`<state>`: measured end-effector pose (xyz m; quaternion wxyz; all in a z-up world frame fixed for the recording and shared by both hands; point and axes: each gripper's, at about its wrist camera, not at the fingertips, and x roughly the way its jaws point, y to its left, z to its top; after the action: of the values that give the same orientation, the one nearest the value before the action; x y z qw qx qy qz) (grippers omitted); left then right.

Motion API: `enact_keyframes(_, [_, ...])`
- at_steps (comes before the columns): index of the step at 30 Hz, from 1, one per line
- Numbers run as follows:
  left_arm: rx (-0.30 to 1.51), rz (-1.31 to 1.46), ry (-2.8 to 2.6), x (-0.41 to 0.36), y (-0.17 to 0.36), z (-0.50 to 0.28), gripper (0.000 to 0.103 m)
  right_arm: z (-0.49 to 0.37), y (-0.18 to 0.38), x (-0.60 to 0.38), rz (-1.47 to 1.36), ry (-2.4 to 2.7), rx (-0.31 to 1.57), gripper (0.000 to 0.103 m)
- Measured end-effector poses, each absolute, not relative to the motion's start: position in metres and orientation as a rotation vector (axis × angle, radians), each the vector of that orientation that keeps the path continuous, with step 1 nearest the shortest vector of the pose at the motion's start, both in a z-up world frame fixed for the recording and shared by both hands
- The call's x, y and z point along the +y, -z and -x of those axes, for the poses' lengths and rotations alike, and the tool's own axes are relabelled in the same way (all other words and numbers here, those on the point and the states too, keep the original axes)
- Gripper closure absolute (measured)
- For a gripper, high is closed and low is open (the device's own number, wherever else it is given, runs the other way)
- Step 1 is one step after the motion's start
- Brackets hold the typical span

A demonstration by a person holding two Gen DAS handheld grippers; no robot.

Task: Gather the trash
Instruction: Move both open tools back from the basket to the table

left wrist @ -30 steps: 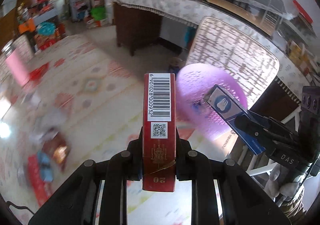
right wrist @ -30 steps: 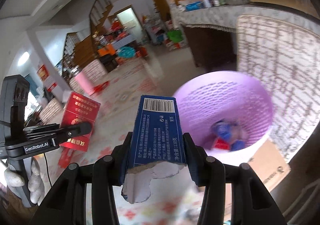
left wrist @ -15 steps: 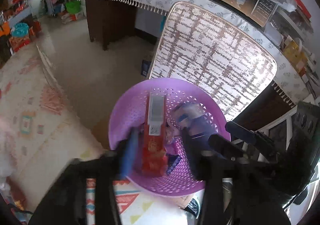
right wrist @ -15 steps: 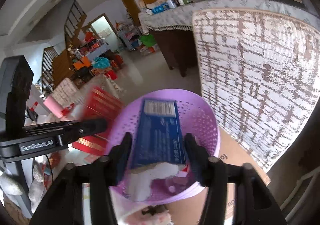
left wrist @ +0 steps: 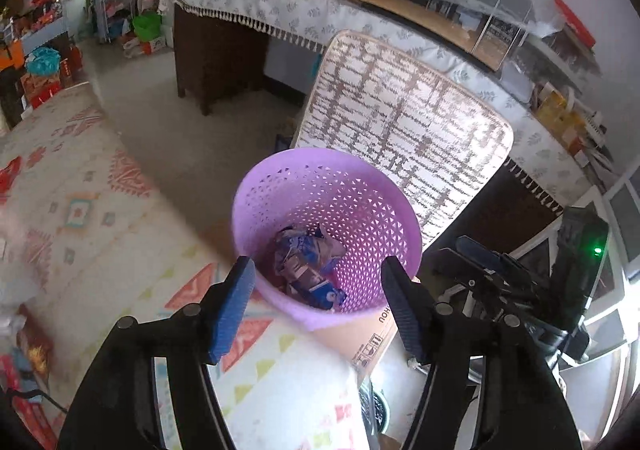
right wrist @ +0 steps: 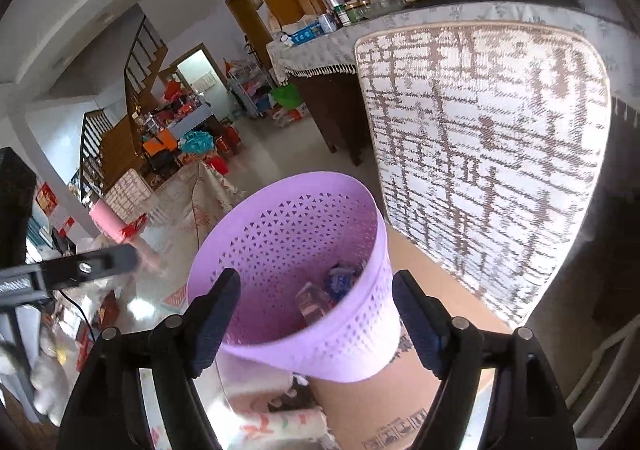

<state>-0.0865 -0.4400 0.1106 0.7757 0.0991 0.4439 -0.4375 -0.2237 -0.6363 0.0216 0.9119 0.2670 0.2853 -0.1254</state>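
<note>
A purple perforated wastebasket (left wrist: 360, 186) (right wrist: 360, 334) stands on the floor in front of both grippers. Crumpled wrappers and cartons (left wrist: 308, 270) (right wrist: 320, 296) lie at its bottom. My left gripper (left wrist: 320, 304) hovers over the basket's near rim, its jaws opening with nothing between them. My right gripper (right wrist: 316, 316) hangs above the basket too, jaws opening and empty. Beside the basket in the left wrist view, the right gripper (left wrist: 484, 262) shows as a dark frame. The left gripper's finger (right wrist: 100, 262) reaches in at the left edge of the right wrist view.
A patterned mat (left wrist: 404, 138) (right wrist: 480, 154) leans upright behind the basket against a cloth-covered counter (left wrist: 280, 10). A flat cardboard sheet (left wrist: 368, 334) (right wrist: 400, 402) lies under the basket. A patterned rug (left wrist: 80, 210) with scattered litter (left wrist: 28, 342) spreads to the left.
Both grippers swung over the basket and opened. The red box fell from the left jaws and the blue carton from the right jaws into the basket.
</note>
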Motion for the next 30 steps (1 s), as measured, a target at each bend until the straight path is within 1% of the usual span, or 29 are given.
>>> enact_keyframes(8, [0.920,-0.125,0.853,-0.360,-0.131,0.092,0.034,0.246,-0.020,-0.618,-0.529,0.262,0.598,0.018])
enact_keyframes(15, [0.905,-0.103,0.778,-0.303,-0.129,0.092,0.034,0.296,-0.009,-0.618,-0.521,0.358,0.619,0.017])
enact_keyframes(20, [0.885,-0.059,0.700,-0.263,-0.133,0.085,0.034,0.332,-0.002,-0.637,-0.534,0.446,0.632,0.017])
enact_keyframes(30, [0.852,0.047,0.463,-0.168,-0.136,0.074,0.033,0.347,-0.009,-0.637,-0.527,0.457,0.609,0.017])
